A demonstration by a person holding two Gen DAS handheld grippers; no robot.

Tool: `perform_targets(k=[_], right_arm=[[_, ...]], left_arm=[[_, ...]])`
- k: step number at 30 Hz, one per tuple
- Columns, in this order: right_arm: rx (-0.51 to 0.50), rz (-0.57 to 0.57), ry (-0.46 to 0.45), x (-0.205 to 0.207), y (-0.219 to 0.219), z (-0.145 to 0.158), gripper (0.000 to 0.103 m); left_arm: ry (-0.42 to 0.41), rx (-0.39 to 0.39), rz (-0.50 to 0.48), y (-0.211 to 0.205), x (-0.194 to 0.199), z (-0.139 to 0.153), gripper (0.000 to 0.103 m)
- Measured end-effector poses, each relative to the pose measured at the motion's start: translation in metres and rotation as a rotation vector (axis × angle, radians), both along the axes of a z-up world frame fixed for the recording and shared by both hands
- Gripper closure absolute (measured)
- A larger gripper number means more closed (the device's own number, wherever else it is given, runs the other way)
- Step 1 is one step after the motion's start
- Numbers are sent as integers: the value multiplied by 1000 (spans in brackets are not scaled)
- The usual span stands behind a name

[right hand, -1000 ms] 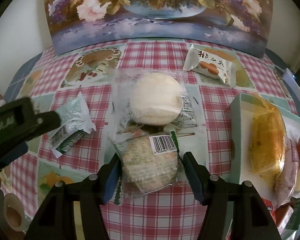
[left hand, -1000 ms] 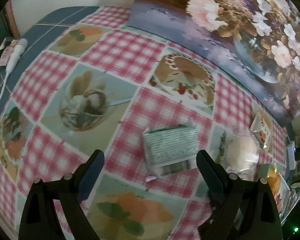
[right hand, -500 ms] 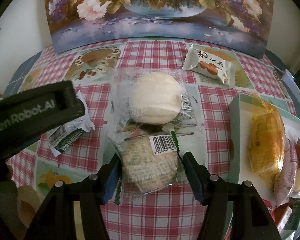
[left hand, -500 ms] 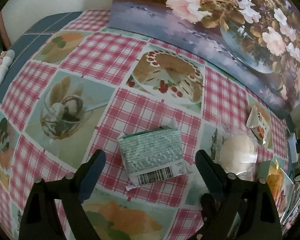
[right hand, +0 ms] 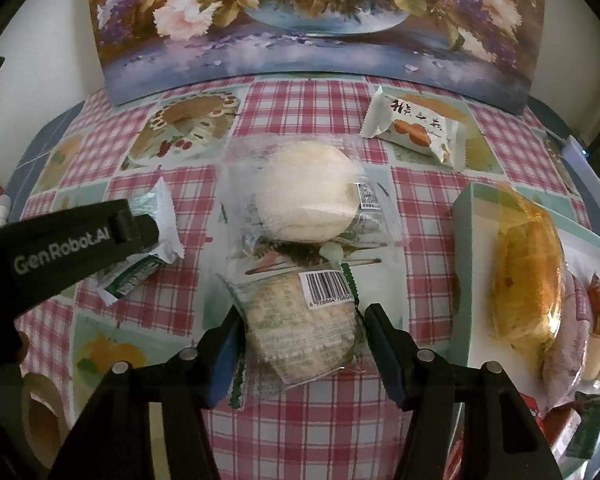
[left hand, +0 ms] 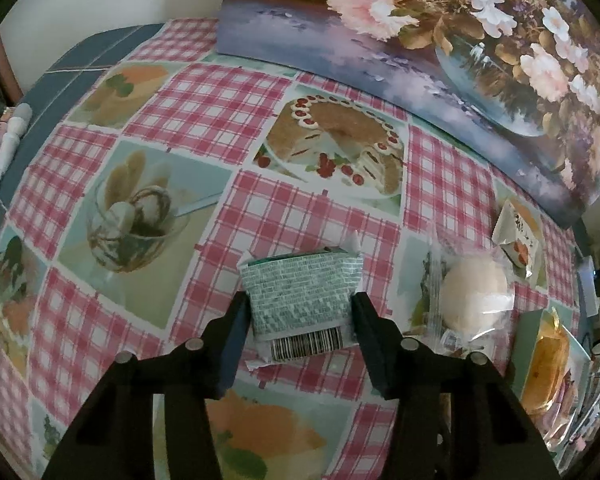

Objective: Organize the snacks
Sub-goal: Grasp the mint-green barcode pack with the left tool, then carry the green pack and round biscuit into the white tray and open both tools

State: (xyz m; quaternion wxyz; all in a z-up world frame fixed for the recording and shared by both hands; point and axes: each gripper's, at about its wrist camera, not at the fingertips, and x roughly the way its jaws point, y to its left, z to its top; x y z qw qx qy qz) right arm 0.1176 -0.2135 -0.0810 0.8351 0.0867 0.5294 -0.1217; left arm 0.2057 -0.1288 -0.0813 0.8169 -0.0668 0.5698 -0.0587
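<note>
Left gripper has just been closing, and its two black fingers now sit against the left and right edges of the green snack packet, which lies flat on the counter with its barcode end toward the camera. The pads appear to press the wrapper on both sides, so the packet is clamped between them while it rests on the checked cloth. In the right wrist view this gripper reaches in from the left edge as a dark arm with white lettering, covering much of the same packet.

Right gripper stands at a middling width around the clear-wrapped cracker packet, a pale round snack with a barcode sticker on top. Its fingers lie just beside the wrapper's two sides and seem to touch the plastic (how firmly they squeeze it I cannot tell). This packet also lies on the counter, just in front of the round white bun in its clear bag, and the two wrappers touch or overlap.

Farther back, near the flower painting that leans at the counter's far edge, lies a white packet with orange fruit print. To the right, a pale green tray holds a yellow bread in clear wrap and several other wrapped snacks.
</note>
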Motion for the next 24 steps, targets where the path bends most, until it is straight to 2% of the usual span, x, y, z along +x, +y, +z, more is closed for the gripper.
perform_targets(k=[9, 16, 24], right_arm=[[-1, 1, -27, -18, -3, 18, 45], [12, -1, -51, -31, -4, 32, 46], [-17, -27, -117, -52, -11, 65, 45]], left_arm=[[-11, 21, 11, 1, -12, 34, 49], [-68, 27, -5, 22, -37, 64, 49], [-133, 42, -35, 27, -68, 92, 49]])
